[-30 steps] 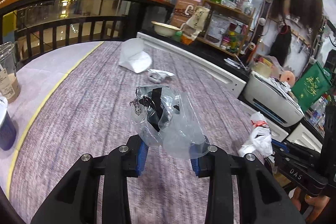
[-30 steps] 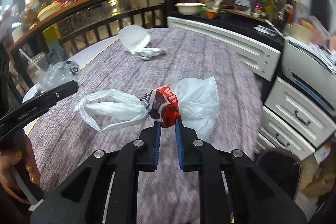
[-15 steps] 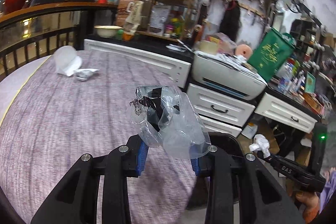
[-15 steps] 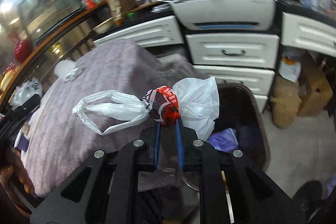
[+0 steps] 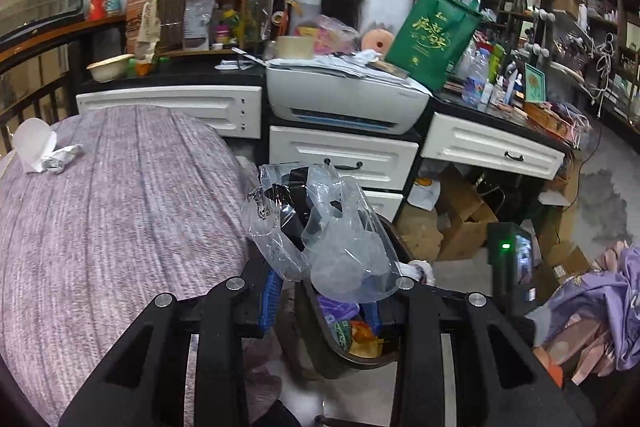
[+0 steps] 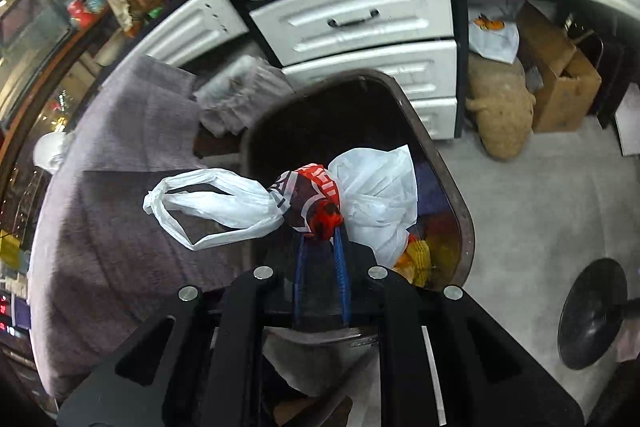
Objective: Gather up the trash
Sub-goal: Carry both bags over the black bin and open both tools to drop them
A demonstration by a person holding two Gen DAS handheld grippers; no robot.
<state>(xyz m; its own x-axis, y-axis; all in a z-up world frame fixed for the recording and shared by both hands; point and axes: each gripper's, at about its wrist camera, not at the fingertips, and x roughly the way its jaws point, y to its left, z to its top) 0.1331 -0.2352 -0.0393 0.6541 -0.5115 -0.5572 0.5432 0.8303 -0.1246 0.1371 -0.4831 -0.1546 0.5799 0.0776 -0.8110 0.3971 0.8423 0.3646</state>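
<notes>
My left gripper (image 5: 320, 291) is shut on a crumpled clear plastic bag (image 5: 320, 227) with black print, held past the table's edge above a dark trash bin (image 5: 344, 351). My right gripper (image 6: 320, 235) is shut on a white plastic bag with a red and black printed middle (image 6: 312, 199), which hangs over the open dark bin (image 6: 452, 187). Colourful trash lies inside the bin. A white paper cup and a crumpled wrapper (image 5: 40, 151) lie on the purple tablecloth (image 5: 100, 227) at the far left.
White drawers (image 5: 344, 155) and a printer (image 5: 344, 99) stand behind the bin. Cardboard boxes (image 5: 460, 219) and a tan sack (image 6: 500, 115) crowd the floor to the right. A black stool base (image 6: 592, 311) sits on the grey floor. Purple cloth (image 5: 600, 299) lies at the far right.
Both grippers have swung from over the table to over the trash bin beside it, each still holding its bag. The right one has tilted downward into the bin's mouth.
</notes>
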